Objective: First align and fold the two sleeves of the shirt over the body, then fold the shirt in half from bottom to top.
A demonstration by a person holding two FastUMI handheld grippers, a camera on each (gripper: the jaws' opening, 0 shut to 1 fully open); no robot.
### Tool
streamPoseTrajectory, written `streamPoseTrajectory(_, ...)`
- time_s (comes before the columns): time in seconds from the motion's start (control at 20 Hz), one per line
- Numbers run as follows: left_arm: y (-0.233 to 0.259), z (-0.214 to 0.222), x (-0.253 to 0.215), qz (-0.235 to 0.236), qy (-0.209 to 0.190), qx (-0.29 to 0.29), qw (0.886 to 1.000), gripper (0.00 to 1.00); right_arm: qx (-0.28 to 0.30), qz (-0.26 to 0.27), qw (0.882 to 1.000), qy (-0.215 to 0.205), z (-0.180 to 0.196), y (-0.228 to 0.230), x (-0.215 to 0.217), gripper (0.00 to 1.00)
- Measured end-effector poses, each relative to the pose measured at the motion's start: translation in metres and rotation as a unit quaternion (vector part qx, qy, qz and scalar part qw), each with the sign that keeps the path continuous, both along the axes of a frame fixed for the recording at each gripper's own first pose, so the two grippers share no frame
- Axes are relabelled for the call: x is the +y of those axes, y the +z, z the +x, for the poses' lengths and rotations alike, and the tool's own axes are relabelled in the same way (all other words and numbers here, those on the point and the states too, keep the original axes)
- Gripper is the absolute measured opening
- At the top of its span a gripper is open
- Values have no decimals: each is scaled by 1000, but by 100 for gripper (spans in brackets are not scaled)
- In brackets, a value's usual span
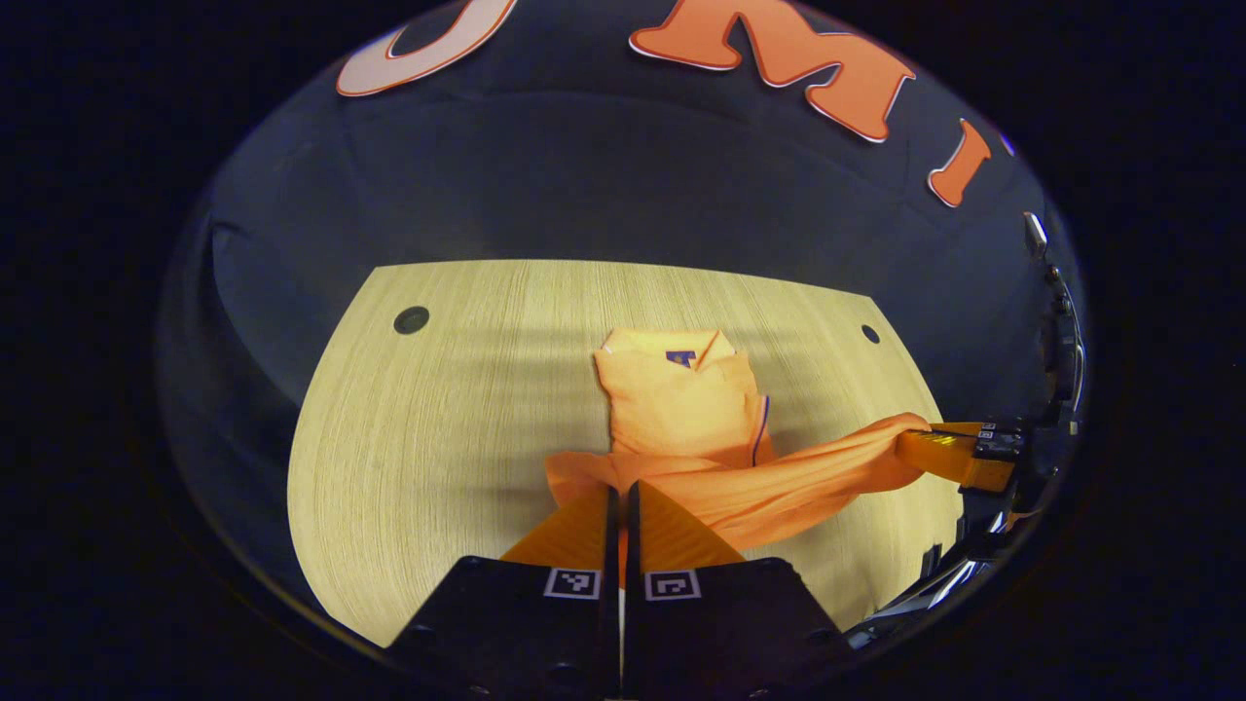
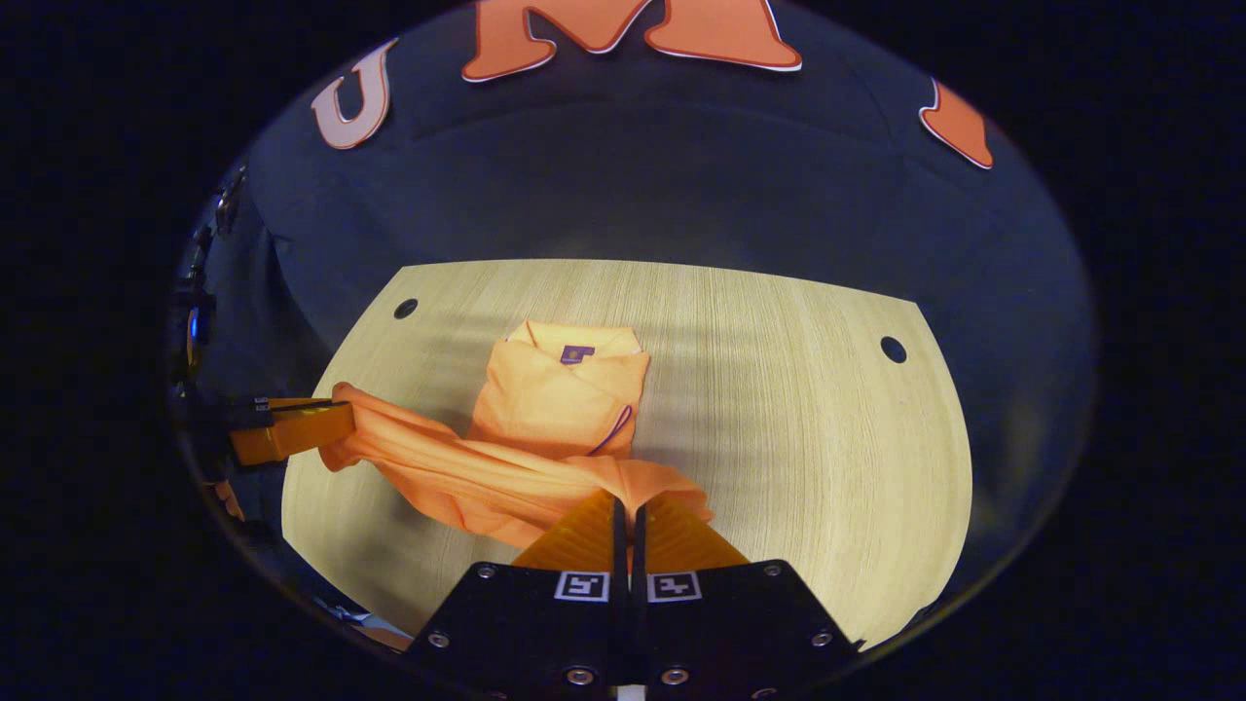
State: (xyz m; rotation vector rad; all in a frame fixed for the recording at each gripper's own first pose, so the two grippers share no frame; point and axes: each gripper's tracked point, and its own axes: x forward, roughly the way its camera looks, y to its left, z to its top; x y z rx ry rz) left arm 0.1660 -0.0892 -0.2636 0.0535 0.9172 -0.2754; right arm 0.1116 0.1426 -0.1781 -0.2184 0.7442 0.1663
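The orange polo shirt (image 1: 681, 409) lies collar-away on the wooden surface (image 1: 438, 438), sleeves already folded in, its bottom hem lifted. The left tool (image 1: 620, 497) and the right tool (image 2: 628, 506) are each clamped narrow on a hem corner. To fold well, I judge both should travel level and together toward the collar, keeping the hem taut, then lower it square.
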Motion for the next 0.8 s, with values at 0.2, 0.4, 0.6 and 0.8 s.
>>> streamPoseTrajectory(0.2, -31, 63, -11, 10, 0, 9, 1000, 2, 13, 0, 1000, -22, 62, -16, -5, 0)
streamPoseTrajectory(0.4, -63, 97, -14, 15, 7, 20, 1000, 2, 25, 6, 999, -38, 98, -29, -5, 0)
streamPoseTrajectory(0.6, -86, 116, -10, 14, 15, 36, 999, 2, 42, 12, 998, -47, 123, -55, -4, 0)
streamPoseTrajectory(0.8, -116, 126, -10, 20, 18, 58, 998, 2, 52, -5, 998, -44, 133, -77, -4, 0)
